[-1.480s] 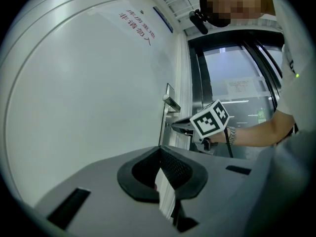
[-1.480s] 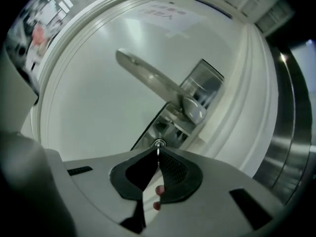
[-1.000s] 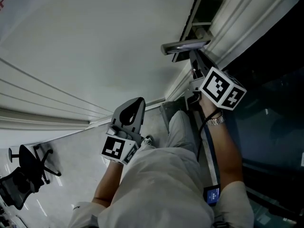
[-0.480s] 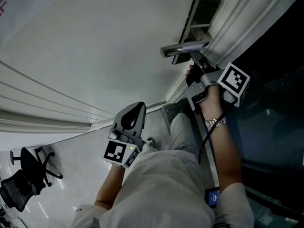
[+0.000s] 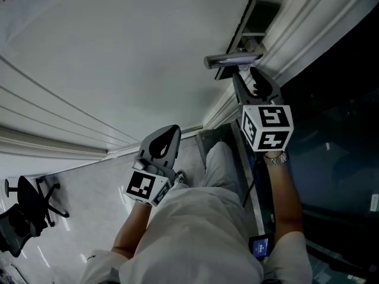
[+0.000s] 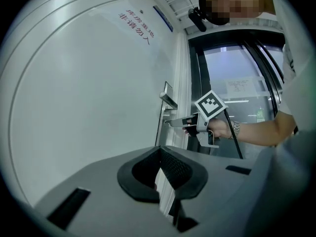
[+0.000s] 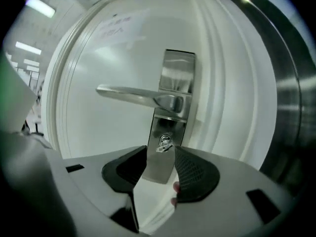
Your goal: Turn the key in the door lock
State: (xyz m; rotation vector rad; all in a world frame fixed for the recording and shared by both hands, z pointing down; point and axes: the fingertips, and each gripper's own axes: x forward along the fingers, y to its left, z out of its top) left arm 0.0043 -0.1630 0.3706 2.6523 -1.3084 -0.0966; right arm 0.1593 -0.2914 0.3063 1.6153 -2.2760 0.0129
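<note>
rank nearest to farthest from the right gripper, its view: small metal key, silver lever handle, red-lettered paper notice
1. Small metal key, in the lock, ungripped between the just-opened jaws of the right gripper.
2. Silver lever handle, above, reaching left.
3. Red-lettered paper notice, high on the door.

The white door (image 5: 118,52) is carrying a steel lock plate (image 7: 177,68) near its edge, with a lever handle (image 7: 128,95) sticking out level and a key (image 7: 164,143) sitting below it. An office chair (image 5: 26,209) is standing on the pale floor (image 5: 77,188).

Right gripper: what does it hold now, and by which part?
Nothing. The right gripper has just been opening; the key stands between its jaws, ungripped.
</note>
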